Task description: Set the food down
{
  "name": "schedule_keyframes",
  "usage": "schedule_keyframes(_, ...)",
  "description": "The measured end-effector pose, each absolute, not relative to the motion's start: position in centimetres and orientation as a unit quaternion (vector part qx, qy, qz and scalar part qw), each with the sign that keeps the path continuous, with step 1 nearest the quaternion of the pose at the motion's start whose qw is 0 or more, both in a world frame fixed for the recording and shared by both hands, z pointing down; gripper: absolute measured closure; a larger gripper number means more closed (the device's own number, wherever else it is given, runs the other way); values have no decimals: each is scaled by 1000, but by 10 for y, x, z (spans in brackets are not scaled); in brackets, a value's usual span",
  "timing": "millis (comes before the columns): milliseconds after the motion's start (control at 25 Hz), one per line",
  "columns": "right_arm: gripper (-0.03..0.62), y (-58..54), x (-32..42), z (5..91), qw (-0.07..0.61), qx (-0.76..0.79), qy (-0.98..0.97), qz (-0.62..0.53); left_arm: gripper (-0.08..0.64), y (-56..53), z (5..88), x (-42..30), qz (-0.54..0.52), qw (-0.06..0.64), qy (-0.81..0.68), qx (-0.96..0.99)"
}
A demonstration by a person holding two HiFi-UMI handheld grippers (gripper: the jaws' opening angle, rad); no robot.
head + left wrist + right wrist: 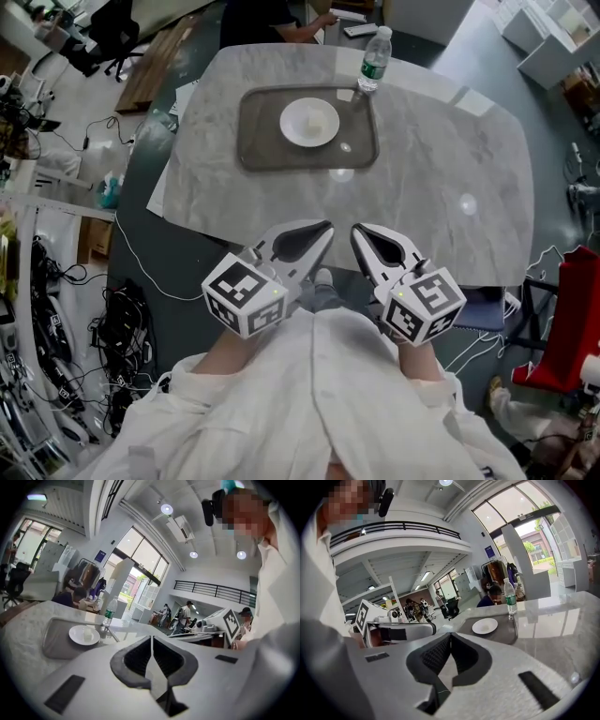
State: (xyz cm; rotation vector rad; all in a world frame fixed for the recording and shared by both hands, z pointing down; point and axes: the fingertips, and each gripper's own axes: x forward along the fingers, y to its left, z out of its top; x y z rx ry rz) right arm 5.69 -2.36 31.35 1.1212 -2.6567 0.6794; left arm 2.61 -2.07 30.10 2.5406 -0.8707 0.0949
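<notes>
A white plate holding a small pale piece of food sits on a grey tray at the far side of the marble table. The plate with the food shows at the left in the left gripper view, and the plate shows again in the right gripper view. My left gripper and right gripper are both shut and empty, held side by side at the table's near edge, close to my body and well short of the tray.
A clear water bottle with a green label stands at the tray's far right corner. A person sits beyond the table's far edge. Cables lie on the floor at the left. A red object stands at the right.
</notes>
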Motion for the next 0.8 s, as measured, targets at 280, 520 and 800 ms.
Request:
schedule_keyframes(280,589,-21,56,308,93,387,-893,209,534,-18,304,29,26,251,-305,918)
schedule_keyframes(520,589,-17,61,305,99,392,-892,202,534,-17,306,29,36,256,-300,918)
schedule_keyframes(800,589,-21,65,304,102,398,-890,198,534,-21,304,29,43,251,-295,921)
